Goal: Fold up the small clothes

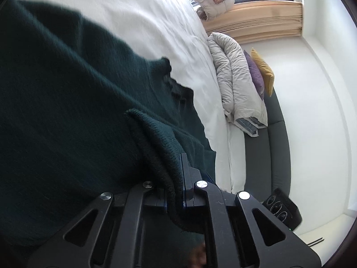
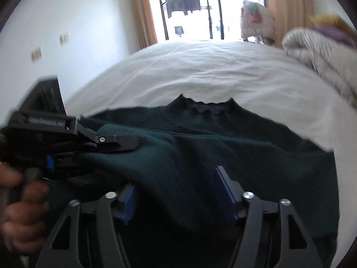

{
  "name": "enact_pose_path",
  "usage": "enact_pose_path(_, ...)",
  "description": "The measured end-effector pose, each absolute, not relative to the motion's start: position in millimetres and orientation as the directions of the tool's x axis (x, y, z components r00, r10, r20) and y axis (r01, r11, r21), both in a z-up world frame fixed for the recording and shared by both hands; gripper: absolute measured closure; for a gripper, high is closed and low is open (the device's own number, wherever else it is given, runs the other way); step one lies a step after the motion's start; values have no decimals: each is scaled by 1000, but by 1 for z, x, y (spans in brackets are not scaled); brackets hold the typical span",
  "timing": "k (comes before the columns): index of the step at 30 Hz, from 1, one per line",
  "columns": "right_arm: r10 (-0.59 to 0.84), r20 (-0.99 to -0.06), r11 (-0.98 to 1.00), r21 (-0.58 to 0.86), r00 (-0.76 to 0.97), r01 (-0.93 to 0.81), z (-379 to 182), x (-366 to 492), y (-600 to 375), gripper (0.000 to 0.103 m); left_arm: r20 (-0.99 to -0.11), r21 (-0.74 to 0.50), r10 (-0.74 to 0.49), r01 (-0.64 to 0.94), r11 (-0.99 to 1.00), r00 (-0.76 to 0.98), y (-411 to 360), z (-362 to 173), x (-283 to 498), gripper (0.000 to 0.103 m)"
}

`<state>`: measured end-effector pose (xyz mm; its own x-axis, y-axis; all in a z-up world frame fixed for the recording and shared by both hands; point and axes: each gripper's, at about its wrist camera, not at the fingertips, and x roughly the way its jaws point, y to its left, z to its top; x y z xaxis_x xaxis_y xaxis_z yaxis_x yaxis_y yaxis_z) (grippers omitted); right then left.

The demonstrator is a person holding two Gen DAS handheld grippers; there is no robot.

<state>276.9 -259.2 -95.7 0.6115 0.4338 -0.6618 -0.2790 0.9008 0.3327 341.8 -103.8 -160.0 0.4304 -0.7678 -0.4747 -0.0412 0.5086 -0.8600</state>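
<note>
Two grippers, left gripper (image 1: pixel 178 178) pinching one green sweater (image 2: pixel 200 138), one white bed (image 2: pixel 212 71)

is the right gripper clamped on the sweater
No, the right gripper has its blue-padded fingers spread wide apart above the dark green sweater, with no fabric pinched between them.

A bedroom: white-sheeted bed (image 2: pixel 200 71), rolled duvet (image 1: pixel 234 78), cushions (image 1: pixel 263 71), curtained window (image 2: pixel 200 11)

Left hand-held gripper (image 1: pixel 176 192) clamped shut; right hand-held gripper (image 2: pixel 178 192) jaws spread apart
</note>
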Motion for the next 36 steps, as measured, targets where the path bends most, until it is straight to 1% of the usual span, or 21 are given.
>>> enact_pose_path(3,541,-599,771,634,591,-63,-112,266,-333,33,-505,-824,-742,10,566,442,-99,-149,344,96)
enact_pose_path(5,578,-559,640,762,595,94,-134,257,-371,33,-539,-778,-713,59,626,448,-102,-141,345,97)
enact_pose_path(7,611,-513,496,842,603,213,-160,247,-396,34,-563,-744,-695,91,662,448,-101,-135,343,97)
enact_pose_path(8,619,-490,442,863,614,245,-169,242,-404,44,-574,-730,-686,99,676,447,-102,-133,342,97)
enact_pose_path(9,619,-478,406,874,623,267,-174,238,-409,47,-582,-721,-680,103,685,445,-102,-132,342,97)
enact_pose_path(12,615,-445,325,895,651,305,-179,237,-415,48,-597,-707,-666,98,700,448,-101,-133,343,97)
enact_pose_path(17,606,-416,163,899,678,406,-187,224,-425,47,-569,-721,-674,107,684,471,-93,-123,341,97)
enact_pose_path(21,571,-387,120,912,724,392,-192,227,-431,47,-548,-723,-683,136,677,483,-93,-110,337,97)
enact_pose_path(24,530,-339,85,933,777,349,-189,241,-444,46,-554,-716,-678,139,684,482,-90,-108,335,97)
enact_pose_path(25,512,-327,80,939,794,335,-189,244,-448,44,-555,-719,-679,134,682,481,-88,-109,334,97)
enact_pose_path(26,499,-314,74,944,808,321,-190,248,-453,42,-556,-722,-679,128,680,479,-85,-111,334,97)
enact_pose_path(29,493,-262,52,961,830,273,-194,262,-462,40,-565,-718,-674,119,686,475,-83,-120,334,97)
enact_pose_path(30,489,-232,20,967,841,255,-196,264,-463,40,-568,-717,-673,116,687,474,-83,-122,334,97)
enact_pose_path(32,485,-179,8,980,856,201,-195,267,-467,36,-583,-704,-661,112,701,473,-83,-130,334,97)
enact_pose_path(36,470,-136,27,990,872,140,-197,276,-477,37,-606,-693,-655,104,713,451,-86,-146,332,96)
